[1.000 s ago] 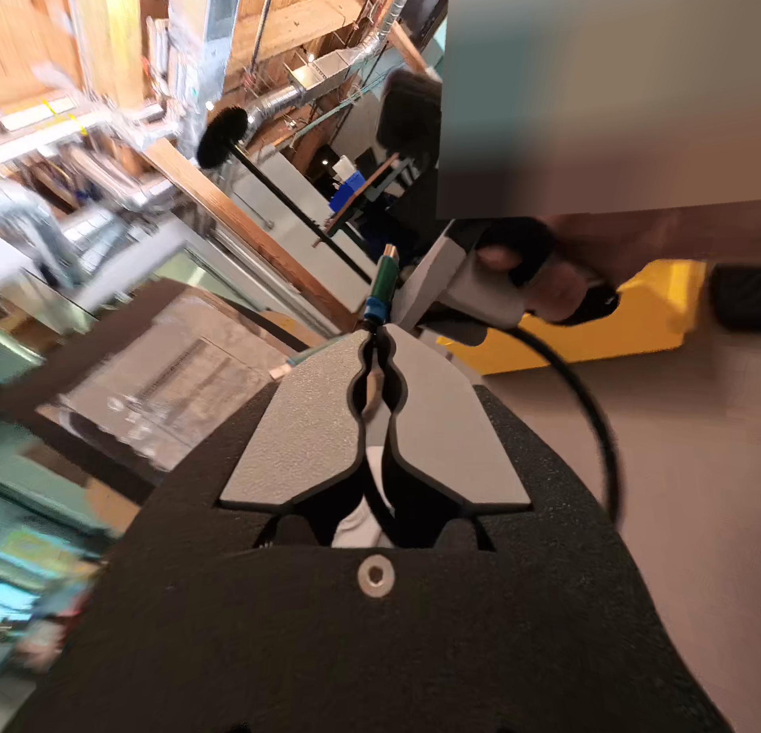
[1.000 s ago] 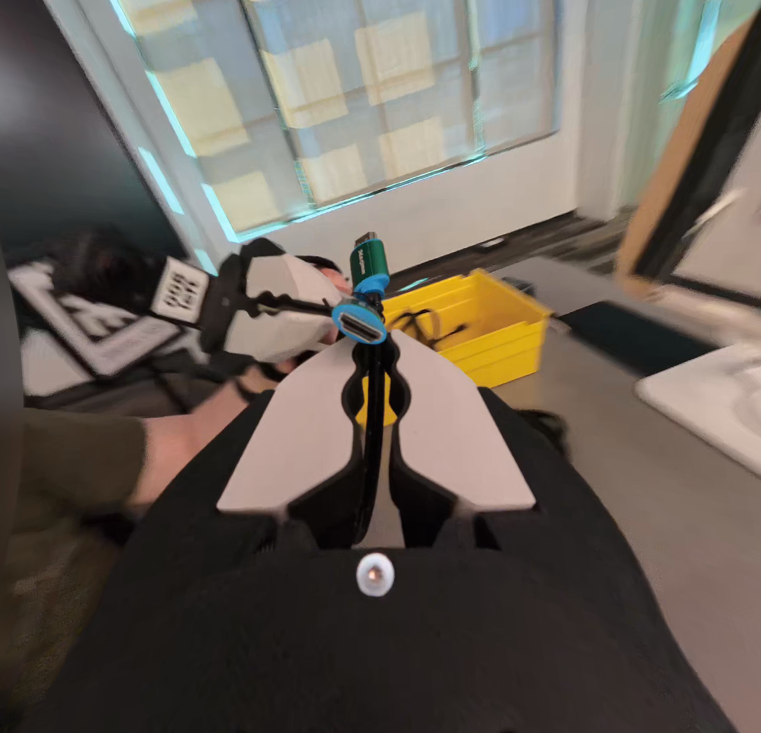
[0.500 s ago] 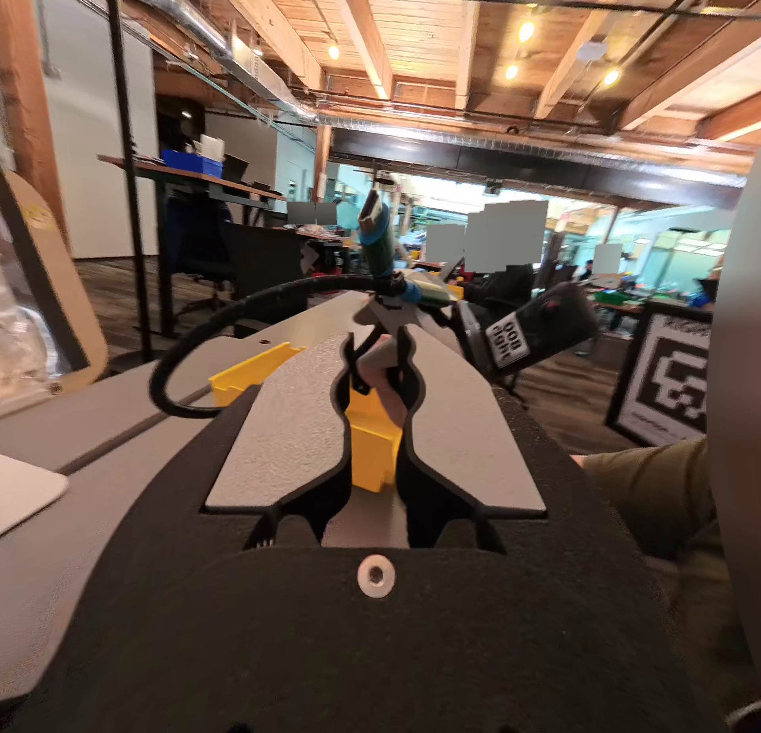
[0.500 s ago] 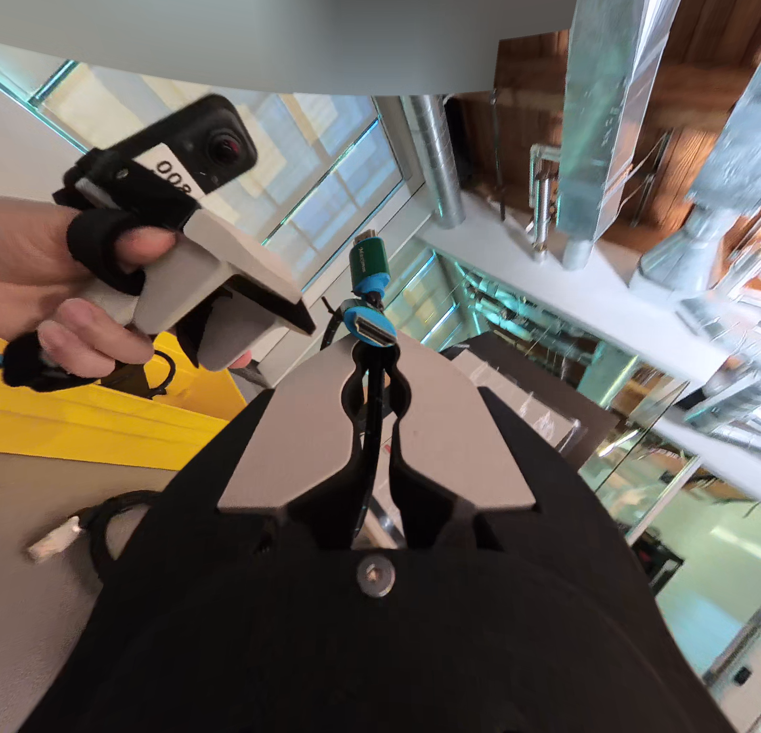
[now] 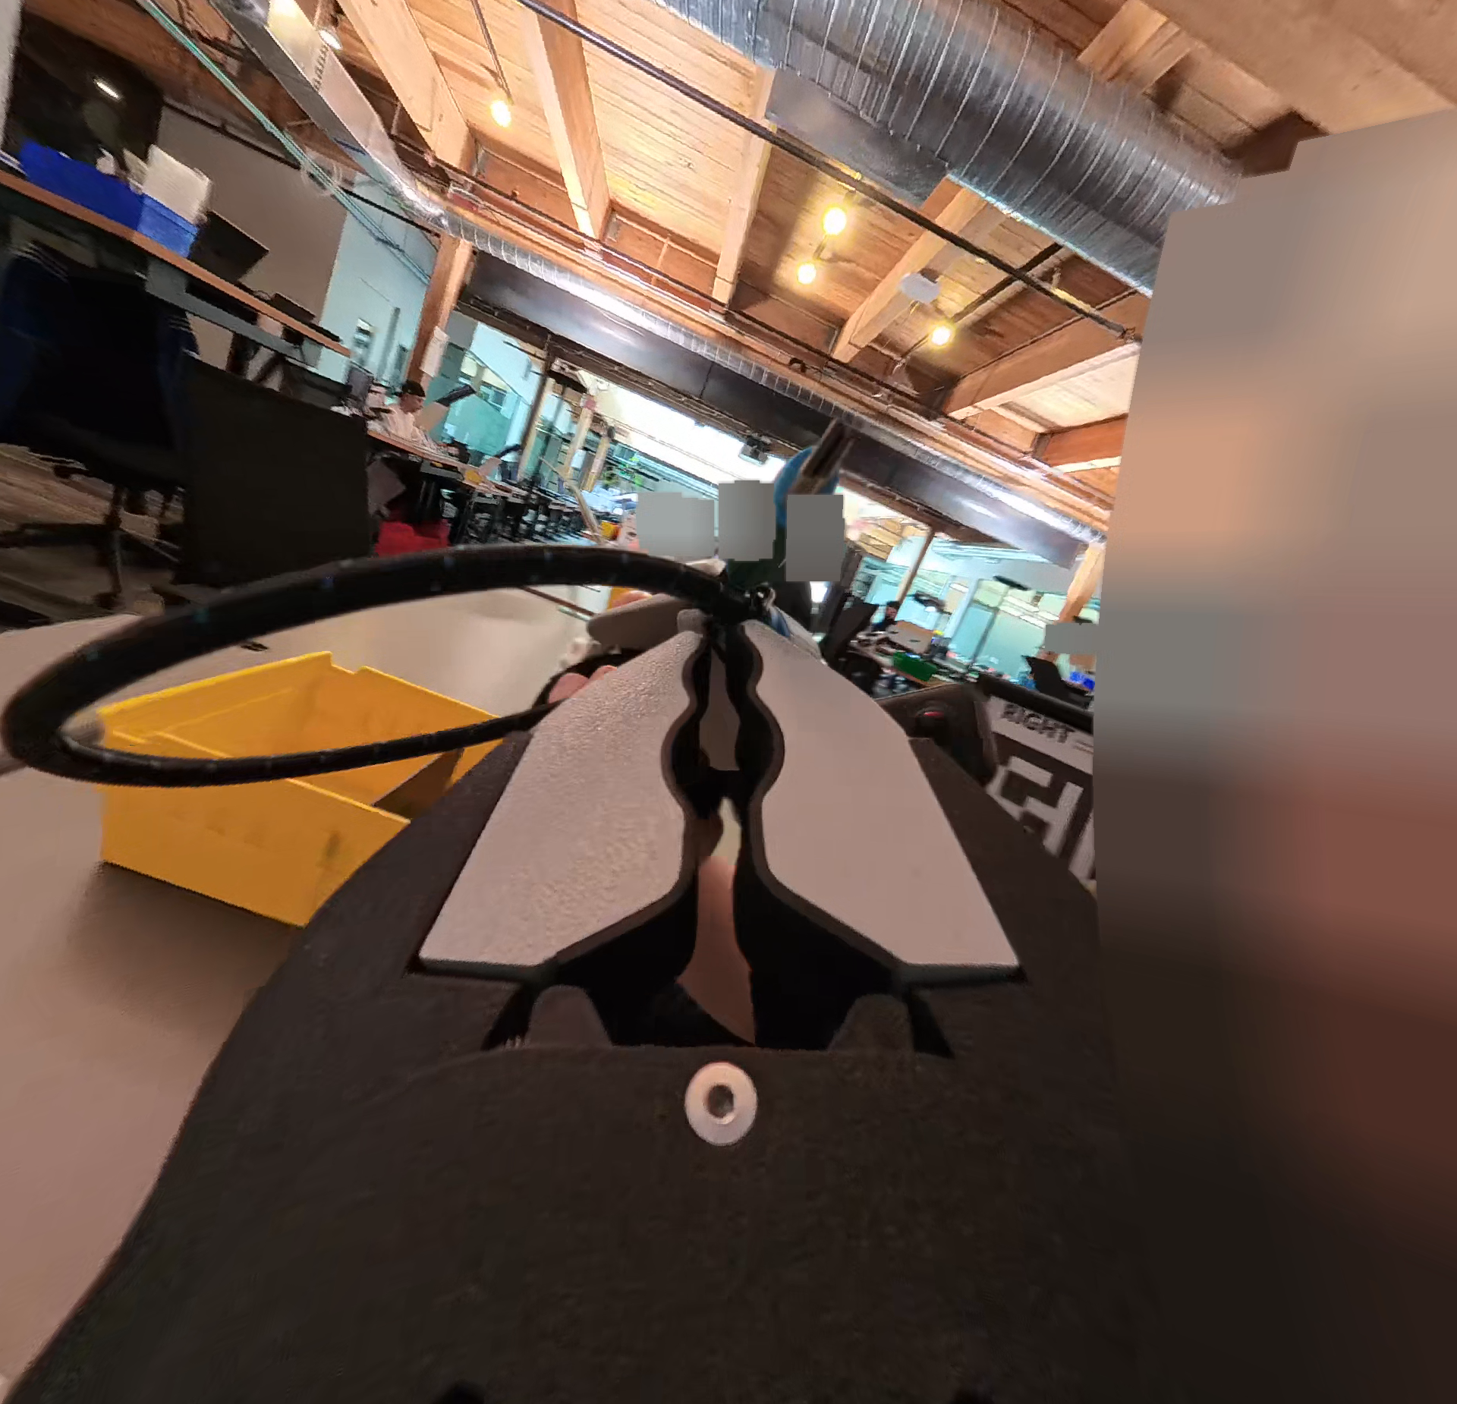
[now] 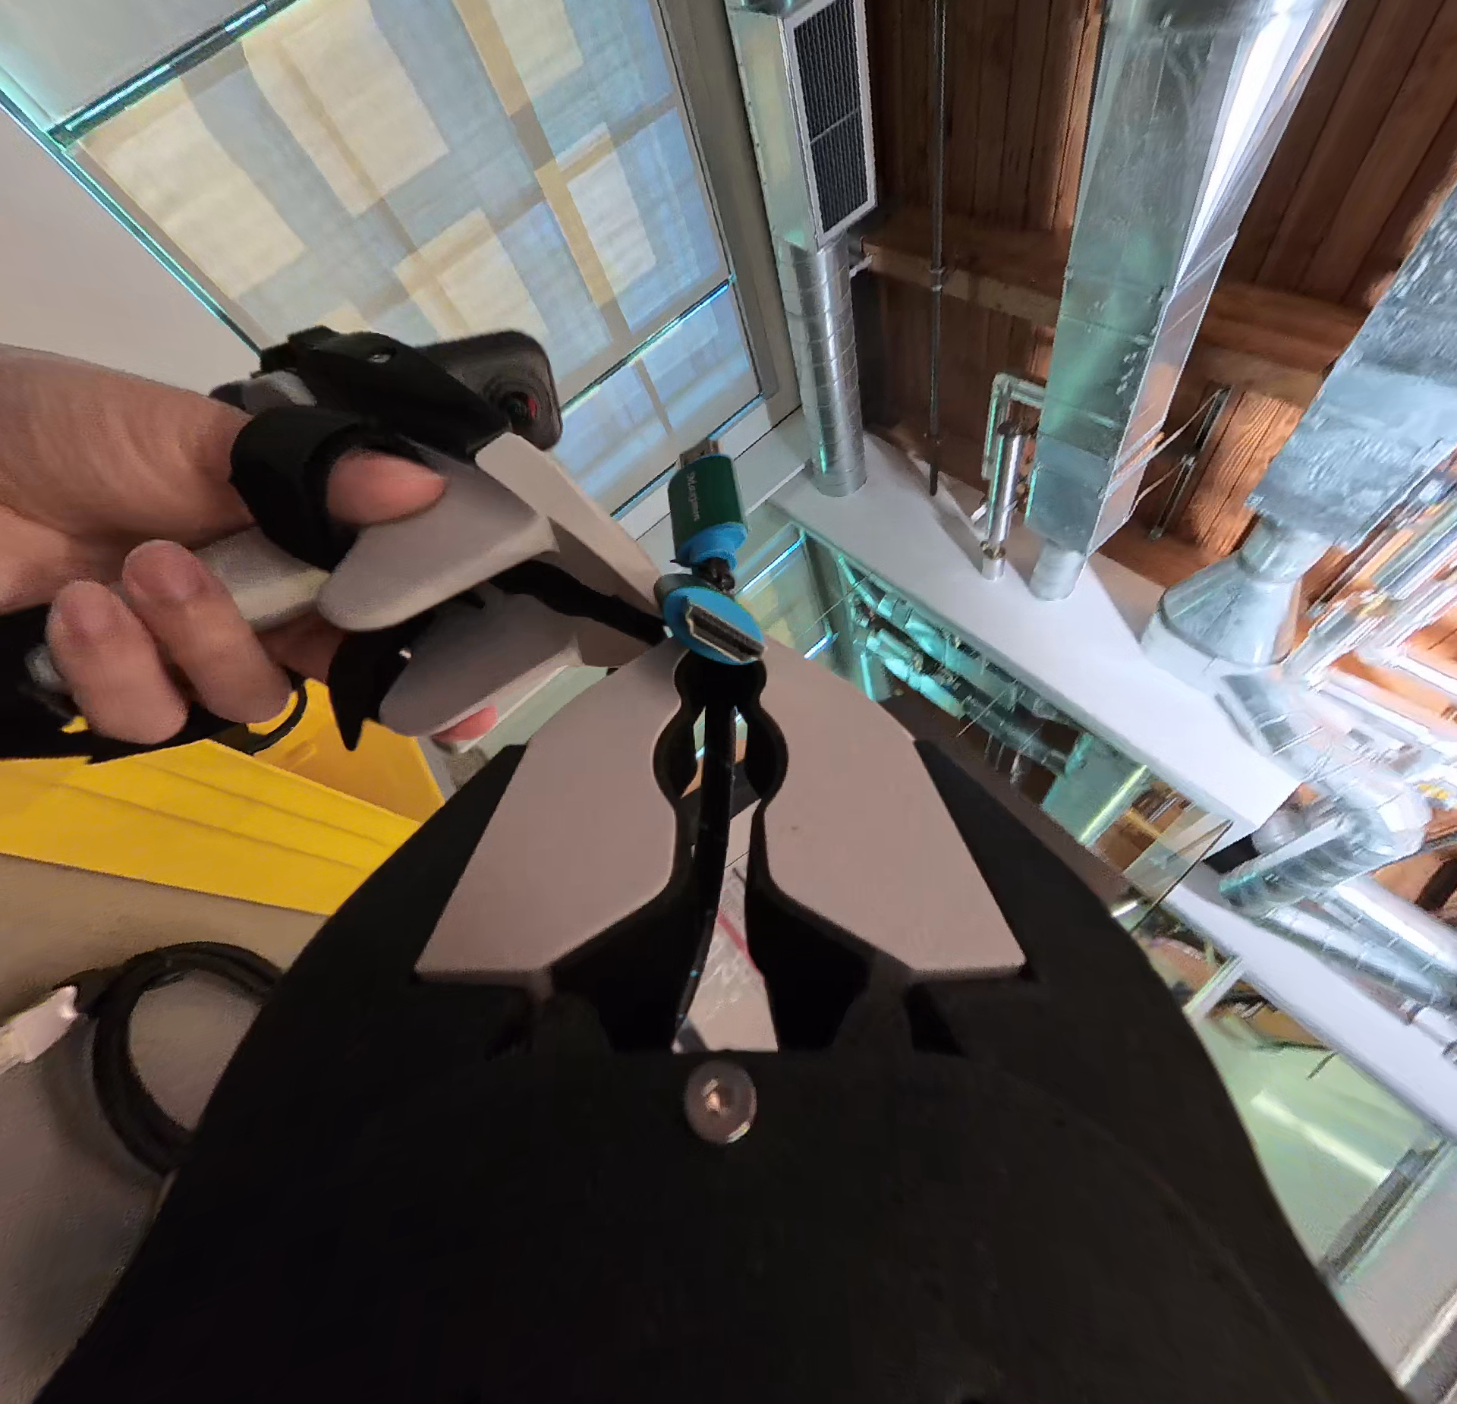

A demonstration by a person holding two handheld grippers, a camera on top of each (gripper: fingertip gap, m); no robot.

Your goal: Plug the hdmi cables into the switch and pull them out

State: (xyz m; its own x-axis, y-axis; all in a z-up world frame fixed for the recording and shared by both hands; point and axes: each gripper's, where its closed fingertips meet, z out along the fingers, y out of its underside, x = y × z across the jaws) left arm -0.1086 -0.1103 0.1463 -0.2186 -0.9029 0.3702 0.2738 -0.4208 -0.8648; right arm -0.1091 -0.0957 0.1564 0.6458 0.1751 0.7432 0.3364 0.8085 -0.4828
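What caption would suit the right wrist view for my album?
Right gripper clamps a black cable below its blue plug; left gripper meets it, green plug above.

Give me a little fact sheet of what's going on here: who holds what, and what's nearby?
right claw: shut on black cable just below its blue-collared plug end
left claw: tips closed at that same plug end
green connector: sticks up above both claws, plugged into nothing
cable loop: arcs over yellow bin
switch: not visible

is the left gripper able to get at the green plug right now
Probably yes: the left gripper sits right beside the green plug, nothing between them, but it looks shut on the cable and would have to let go.
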